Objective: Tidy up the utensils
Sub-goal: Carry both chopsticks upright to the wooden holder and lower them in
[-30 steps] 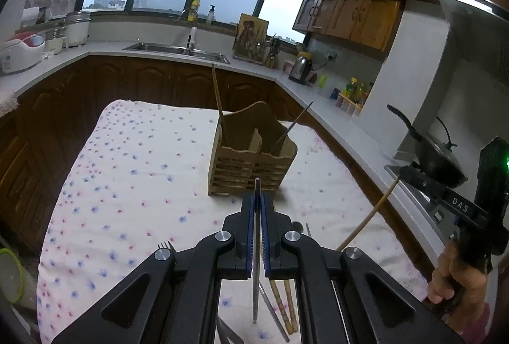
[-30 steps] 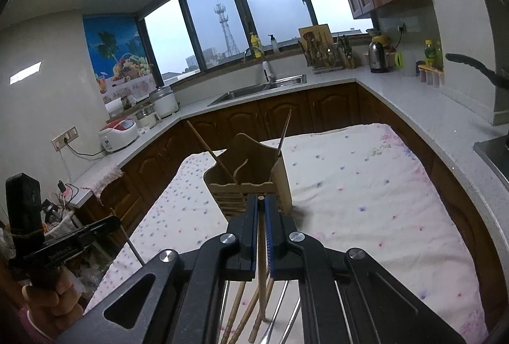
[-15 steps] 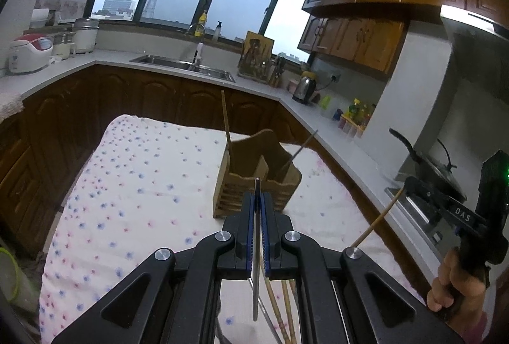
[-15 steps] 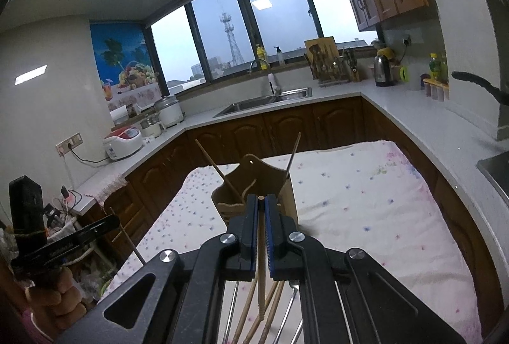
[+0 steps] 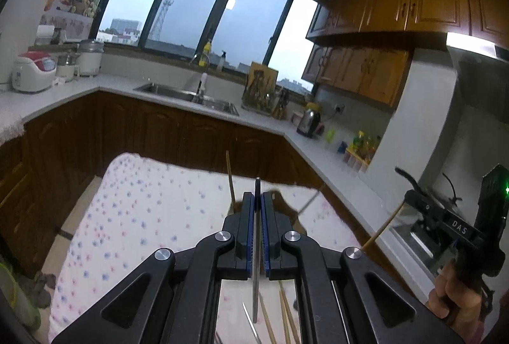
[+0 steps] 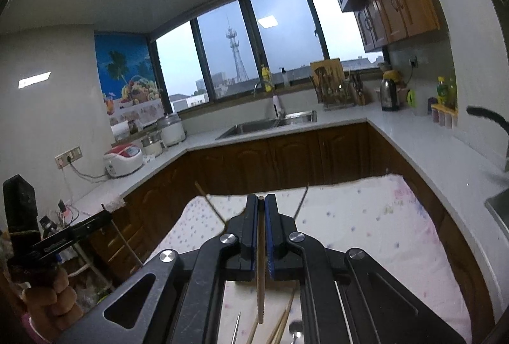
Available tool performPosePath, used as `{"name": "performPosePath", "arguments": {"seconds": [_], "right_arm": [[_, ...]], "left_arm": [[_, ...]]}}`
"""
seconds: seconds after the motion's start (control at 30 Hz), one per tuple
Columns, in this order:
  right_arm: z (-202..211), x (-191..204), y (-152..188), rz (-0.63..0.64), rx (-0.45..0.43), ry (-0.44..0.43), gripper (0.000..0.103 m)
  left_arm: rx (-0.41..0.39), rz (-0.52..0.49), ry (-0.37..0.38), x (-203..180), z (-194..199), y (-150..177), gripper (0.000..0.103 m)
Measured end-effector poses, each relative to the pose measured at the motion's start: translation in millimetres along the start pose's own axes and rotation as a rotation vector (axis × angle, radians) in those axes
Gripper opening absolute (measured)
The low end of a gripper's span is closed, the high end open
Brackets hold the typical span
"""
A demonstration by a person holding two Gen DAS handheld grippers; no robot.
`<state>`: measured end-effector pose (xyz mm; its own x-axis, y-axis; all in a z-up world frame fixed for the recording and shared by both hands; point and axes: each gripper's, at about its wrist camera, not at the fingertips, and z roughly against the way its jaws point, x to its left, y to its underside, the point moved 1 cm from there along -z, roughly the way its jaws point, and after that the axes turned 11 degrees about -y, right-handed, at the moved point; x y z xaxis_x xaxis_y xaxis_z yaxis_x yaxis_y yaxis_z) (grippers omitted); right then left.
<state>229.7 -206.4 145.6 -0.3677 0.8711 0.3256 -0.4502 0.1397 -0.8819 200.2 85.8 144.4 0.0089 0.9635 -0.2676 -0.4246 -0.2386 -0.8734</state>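
While the left gripper (image 5: 257, 204) pinches a thin metal utensil (image 5: 255, 280), the right gripper (image 6: 261, 210) clamps a pale wooden chopstick (image 6: 261, 280), spotted tablecloth (image 6: 366, 216) stretching bare toward two o'clock.

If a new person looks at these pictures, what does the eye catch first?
First, the two black tongs in the foreground: the left tongs are shut on a flat metal utensil, the right tongs on a wooden chopstick. Behind them lies the dotted tablecloth, and farther back the wide window with a tower.
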Motion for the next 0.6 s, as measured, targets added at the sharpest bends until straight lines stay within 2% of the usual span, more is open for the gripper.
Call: {"name": "performPosePath", "arguments": {"seconds": [0.33, 0.47, 0.6], "right_arm": [[-42.9, -18.6, -51.4, 0.017, -0.087, 0.022, 0.004], [-62.0, -30.8, -51.9, 0.000, -0.089, 0.035, 0.004], [-77.4, -43.7, -38.1, -0.021, -0.075, 0.043, 0.004]], "left_arm": [[-0.099, -0.005, -0.020, -10.5, -56.4, -32.3, 0.002], [-0.133, -0.006, -0.037, -15.4, -87.9, -31.2, 0.002], [-0.128, 0.010, -0.030, -16.7, -120.6, -19.2, 0.002]]}}
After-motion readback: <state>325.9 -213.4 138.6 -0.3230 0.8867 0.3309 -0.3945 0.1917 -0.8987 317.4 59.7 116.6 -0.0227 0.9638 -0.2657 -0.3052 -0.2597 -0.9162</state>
